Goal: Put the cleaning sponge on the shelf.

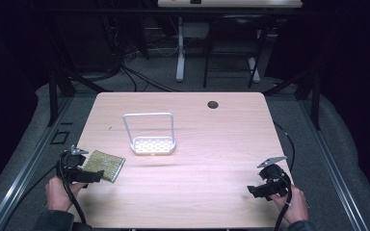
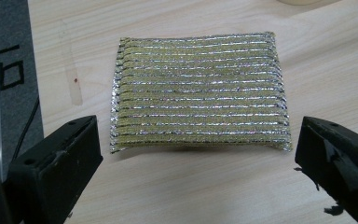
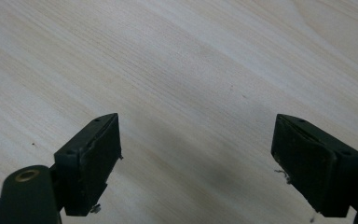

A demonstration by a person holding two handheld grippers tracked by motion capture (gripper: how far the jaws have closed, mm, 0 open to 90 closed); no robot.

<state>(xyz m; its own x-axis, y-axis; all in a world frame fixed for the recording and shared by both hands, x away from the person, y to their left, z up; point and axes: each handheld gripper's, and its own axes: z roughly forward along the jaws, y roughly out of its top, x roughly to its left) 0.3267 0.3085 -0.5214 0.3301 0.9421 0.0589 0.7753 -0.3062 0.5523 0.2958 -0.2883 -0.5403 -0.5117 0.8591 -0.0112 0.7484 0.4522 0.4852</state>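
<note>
So the left gripper (image 1: 92, 176) is sitting at the near left edge of the table (image 1: 212, 144), jaws spread wide and holding nothing. Right in front of it is the scrubbing pad (image 1: 105, 165), a flat gold and silver striped thing lying on the wood. In the left gripper view the pad (image 2: 200, 91) lies just past the jaw tips, centred between them, and it's a bit narrower than the gap, so nothing is touching it. The right gripper (image 1: 256, 190) is over at the near right corner, well apart from the pad, jaws also wide open with only bare table under them. Further back, mid table, there's a small white rack (image 1: 151, 140) with a tall wire handle standing upright.
</note>
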